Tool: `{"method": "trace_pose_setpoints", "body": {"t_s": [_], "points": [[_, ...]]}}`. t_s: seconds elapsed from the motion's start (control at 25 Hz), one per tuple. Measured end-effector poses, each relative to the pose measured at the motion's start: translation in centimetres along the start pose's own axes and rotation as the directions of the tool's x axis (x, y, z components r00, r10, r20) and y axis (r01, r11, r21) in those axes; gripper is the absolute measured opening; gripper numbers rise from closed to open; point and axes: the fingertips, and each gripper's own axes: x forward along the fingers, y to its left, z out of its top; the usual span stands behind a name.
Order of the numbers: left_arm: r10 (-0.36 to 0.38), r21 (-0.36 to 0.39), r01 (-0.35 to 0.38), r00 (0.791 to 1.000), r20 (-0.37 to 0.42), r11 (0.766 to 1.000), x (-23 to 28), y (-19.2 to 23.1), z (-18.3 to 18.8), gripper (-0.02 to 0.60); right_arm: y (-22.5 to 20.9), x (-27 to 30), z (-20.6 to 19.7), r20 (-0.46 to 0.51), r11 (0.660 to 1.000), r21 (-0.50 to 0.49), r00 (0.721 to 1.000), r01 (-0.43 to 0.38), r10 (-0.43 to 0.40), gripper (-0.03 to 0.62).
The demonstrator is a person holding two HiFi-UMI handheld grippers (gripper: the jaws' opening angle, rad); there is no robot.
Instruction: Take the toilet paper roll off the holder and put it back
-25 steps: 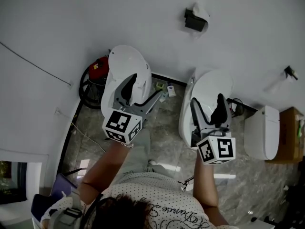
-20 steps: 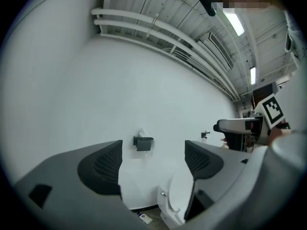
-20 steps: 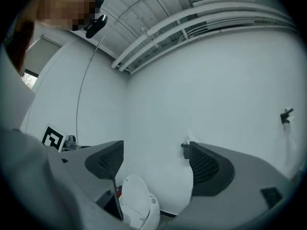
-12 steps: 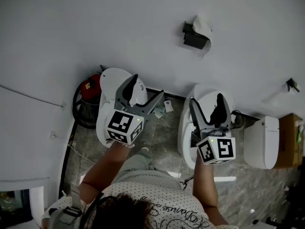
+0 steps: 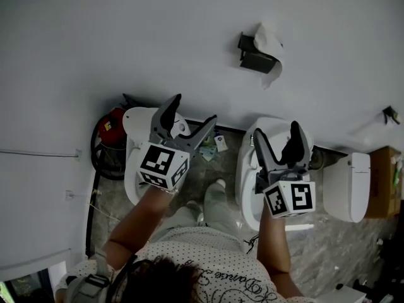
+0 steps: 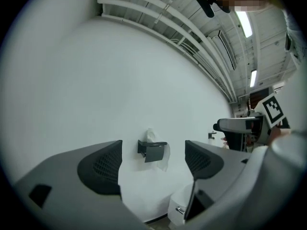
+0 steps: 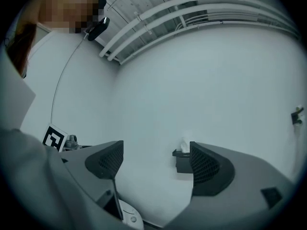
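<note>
A black holder [image 5: 254, 57] is fixed on the white wall, with a white toilet paper roll [image 5: 268, 38] on it and a loose sheet hanging down. My left gripper [image 5: 189, 117] is open and empty, below and left of the holder. Level with it to the right, my right gripper [image 5: 276, 133] is also open and empty, under the holder. In the left gripper view the holder [image 6: 154, 150] shows far off between the jaws of that gripper [image 6: 152, 169]. In the right gripper view the holder [image 7: 182, 161] sits beside the right jaw of that gripper [image 7: 153, 166].
Three white toilets stand along the wall: one [image 5: 134, 163] under the left gripper, one [image 5: 247, 169] under the right, one [image 5: 346, 185] further right. A red canister [image 5: 112, 122] with a hose stands at the left. A wooden box [image 5: 385, 182] is at the far right.
Both grippers have risen toward the wall and the holder. The left jaws now reach past the toilet onto the wall. The view has shifted, so the holder sits a little lower in it.
</note>
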Motion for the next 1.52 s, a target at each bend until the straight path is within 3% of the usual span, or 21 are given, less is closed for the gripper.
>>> {"method": "trace_pose_setpoints", "body": {"t_s": [0.68, 1.08, 1.52], "points": [[0.151, 0.024, -0.151, 0.989, 0.011, 0.988, 17.2, 4.7, 0.4, 0.393, -12.6, 16.2, -0.4, -0.013, 0.981, -0.003, 0.981, -0.192, 0.192, 0.424], [0.173, 0.032, -0.173, 0.985, -0.026, 0.984, 22.6, 6.6, -0.5, 0.393, -16.5, 20.3, -2.0, -0.041, 0.982, 0.037, 0.982, -0.185, 0.186, 0.454], [0.098, 0.025, -0.098, 0.995, 0.006, 0.995, 28.6, 11.4, 0.4, 0.401, -17.9, 26.2, -1.9, -0.058, 0.993, 0.005, 0.992, -0.116, 0.116, 0.473]]}}
